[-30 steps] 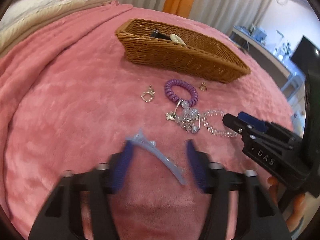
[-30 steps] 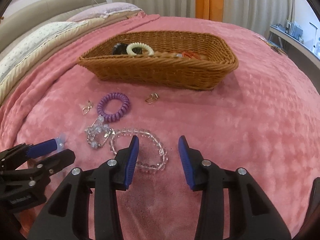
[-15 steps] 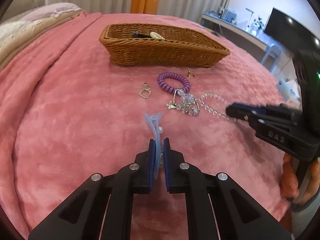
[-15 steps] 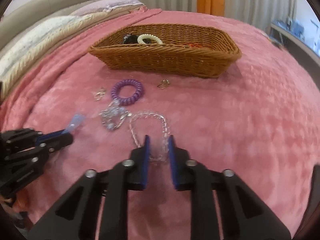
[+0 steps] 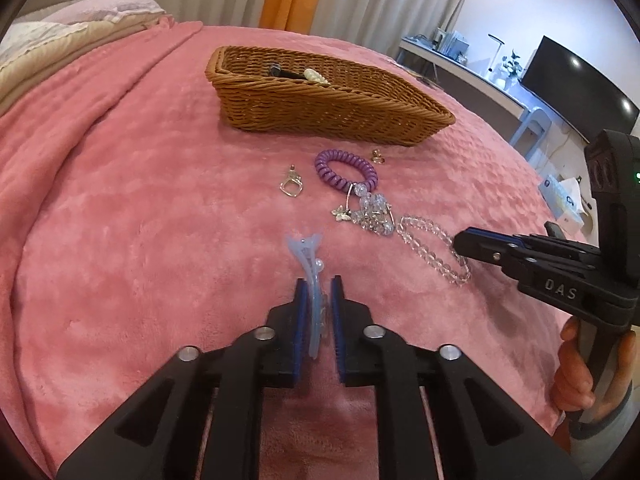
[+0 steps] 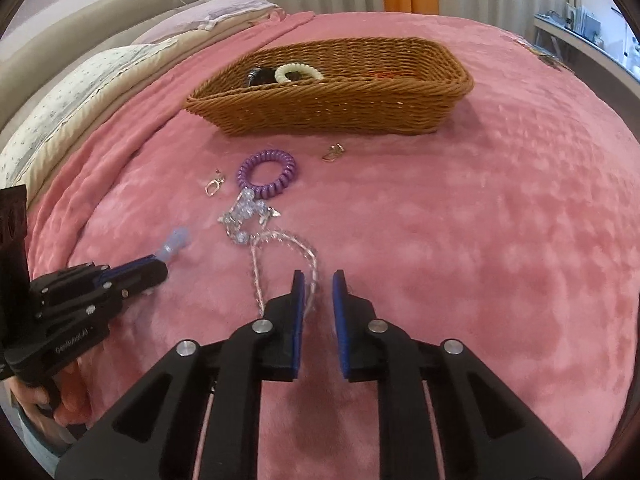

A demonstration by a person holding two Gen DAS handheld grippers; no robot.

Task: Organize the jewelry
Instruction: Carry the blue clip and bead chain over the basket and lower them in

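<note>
- Left wrist view: my left gripper [image 5: 319,320] has its jaws narrow and opening, the pale blue plastic hair clip [image 5: 308,264] between them, resting against the left pad. The smooth, thin clip could slip out onto the plush pink blanket [image 5: 120,220] as the jaws ease. The woven wicker basket [image 5: 320,100] sits well beyond.
- Right wrist view: my right gripper [image 6: 316,312] has narrow jaws opening, the clear bead bracelet [image 6: 280,248] beside the left pad. Its 1 loop touches the crystal charm cluster [image 6: 246,216] and could drag it along.

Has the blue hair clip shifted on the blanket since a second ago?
Yes. The blue hair clip swung from lying diagonally to pointing toward the wicker basket, between the left gripper's jaws.
</note>
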